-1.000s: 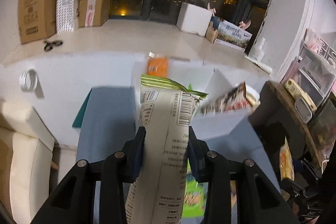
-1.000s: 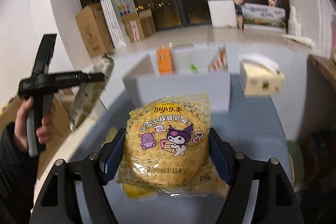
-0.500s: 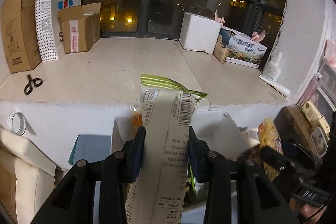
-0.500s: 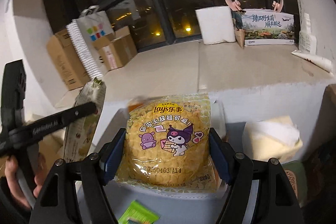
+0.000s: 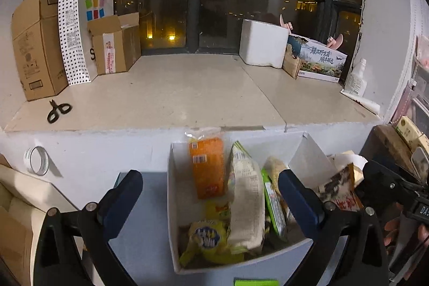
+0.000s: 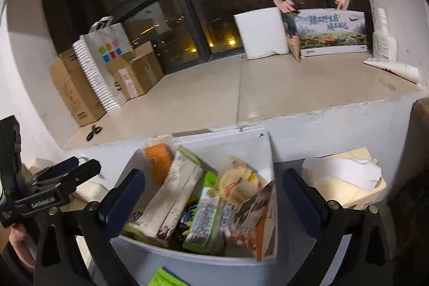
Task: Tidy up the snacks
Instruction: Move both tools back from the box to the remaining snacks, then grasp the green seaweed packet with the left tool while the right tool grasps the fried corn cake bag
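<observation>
A white box (image 5: 173,208) (image 6: 265,149) stands against a low white wall and holds several snack packs. Among them are an orange pack (image 5: 207,168) (image 6: 158,161), a tall cream bag (image 5: 245,203) (image 6: 171,199) and a yellow Lay's bag (image 6: 238,182) (image 5: 274,169). My left gripper (image 5: 210,201) is open and empty, its jaws astride the box. My right gripper (image 6: 213,201) is open and empty, also above the box. A green pack (image 6: 165,278) (image 5: 256,282) lies on the blue table in front of the box.
A tissue box (image 6: 346,178) stands right of the white box. On the ledge behind are cardboard boxes (image 5: 37,42), a dotted paper bag (image 5: 80,26), scissors (image 5: 57,110), a foam box (image 5: 262,43) and a printed carton (image 5: 320,59). A tape roll (image 5: 36,161) hangs at left.
Both grippers have opened and let go: the cream bag from the left and the yellow Lay's bag from the right now lie in the white box. Both grippers are empty.
</observation>
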Tool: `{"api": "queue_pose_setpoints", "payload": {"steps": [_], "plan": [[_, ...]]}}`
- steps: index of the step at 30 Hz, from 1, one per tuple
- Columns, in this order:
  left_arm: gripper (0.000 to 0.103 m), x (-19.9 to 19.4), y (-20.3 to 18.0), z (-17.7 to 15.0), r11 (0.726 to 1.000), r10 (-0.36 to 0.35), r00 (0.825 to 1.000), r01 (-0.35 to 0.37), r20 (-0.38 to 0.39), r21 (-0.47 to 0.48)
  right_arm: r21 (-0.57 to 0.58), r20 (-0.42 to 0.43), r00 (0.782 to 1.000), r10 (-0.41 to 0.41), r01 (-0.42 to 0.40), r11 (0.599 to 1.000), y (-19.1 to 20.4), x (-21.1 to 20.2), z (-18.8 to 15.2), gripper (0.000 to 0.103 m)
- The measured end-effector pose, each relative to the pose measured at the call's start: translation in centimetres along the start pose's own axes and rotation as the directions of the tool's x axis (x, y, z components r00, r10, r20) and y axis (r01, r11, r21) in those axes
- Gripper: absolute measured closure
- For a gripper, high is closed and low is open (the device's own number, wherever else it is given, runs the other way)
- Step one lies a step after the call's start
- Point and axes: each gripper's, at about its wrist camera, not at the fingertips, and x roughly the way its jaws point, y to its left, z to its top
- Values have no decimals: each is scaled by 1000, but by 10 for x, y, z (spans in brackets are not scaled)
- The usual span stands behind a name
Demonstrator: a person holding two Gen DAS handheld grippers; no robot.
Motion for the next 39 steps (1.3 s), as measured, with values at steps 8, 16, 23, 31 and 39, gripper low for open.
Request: {"api": "queue_pose_setpoints", "payload": {"steps": [8,16,23,31,39], "plan": [[0,-81,4,-47,999,-32,995,32,89,0,-153,87,993,74,-60,986,36,-79,-44,0],[0,-151,7,-127,1000,27,993,-29,118,11,-156,55,988,142,-132,979,43,-147,-128,0],[0,-187,3,-230,1000,13,998,-14,53,21,-92,-18,996,93,-94,991,31,-171,-215,0],[0,-195,-2,-285,1000,-2,1000,2,-27,-1,-26,-111,994,-4,1,1000,10,-155,-261,0],[0,-184,2,-286,1000,-13,998,11,-59,-27,-116,-230,967,-109,84,990,-5,-116,-265,0]]}}
